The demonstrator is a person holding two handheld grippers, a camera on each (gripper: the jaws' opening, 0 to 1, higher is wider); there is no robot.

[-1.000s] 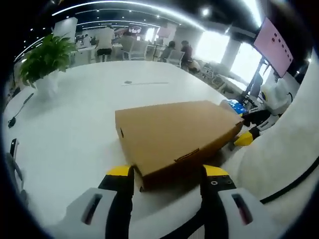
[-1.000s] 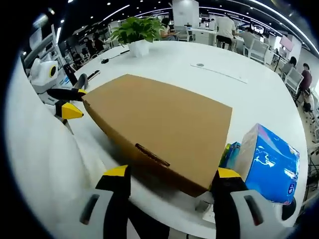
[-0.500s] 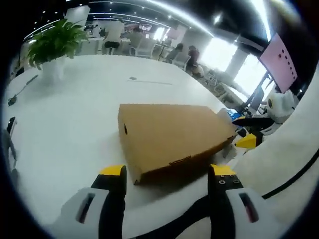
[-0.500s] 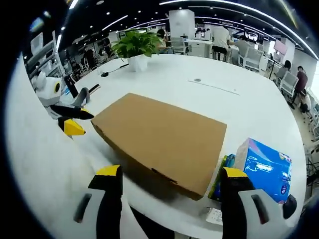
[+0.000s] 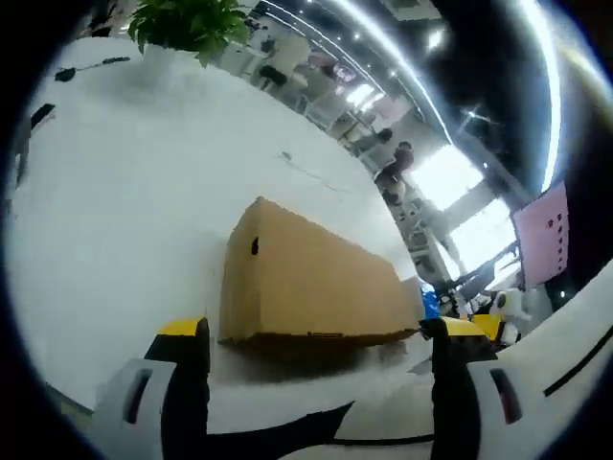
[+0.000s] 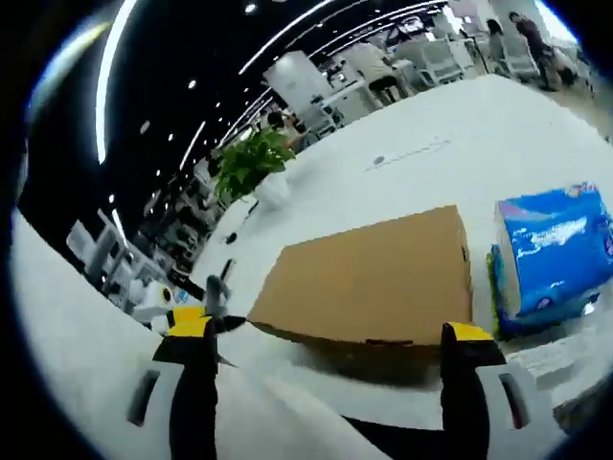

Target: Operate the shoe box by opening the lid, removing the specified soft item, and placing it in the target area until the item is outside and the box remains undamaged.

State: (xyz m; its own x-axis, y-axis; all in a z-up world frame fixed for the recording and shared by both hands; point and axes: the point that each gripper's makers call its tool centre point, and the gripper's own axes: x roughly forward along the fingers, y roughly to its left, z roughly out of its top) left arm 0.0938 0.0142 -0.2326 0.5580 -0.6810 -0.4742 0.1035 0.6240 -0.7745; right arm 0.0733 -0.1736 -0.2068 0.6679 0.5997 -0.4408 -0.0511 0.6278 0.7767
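Sitting flat on the white table, the brown cardboard shoe box is showing its lid down and closed in both views, with a small dark hole on the short end wall in the left gripper view and a slot-like tab line along the near long edge. The left gripper is hovering just short of that near long side — its two yellow-tipped jaws are standing wide apart, gripping nothing, one toward each end of the box and neither touching it. In the right gripper view the right gripper is likewise holding its jaws spread wide and empty, framing the near edge of the box without contact. Lying just beside the box's far short end in that view is a blue plastic-wrapped pack, close to the cardboard; whether the two are touching cannot be told. The other gripper is coming into the right gripper view from the left, its yellow tip and dark finger near the box's corner. A potted green plant is standing well apart on the table — it is appearing at the top of the left gripper view too. Office chairs and people are blurring in the background, too small to detail
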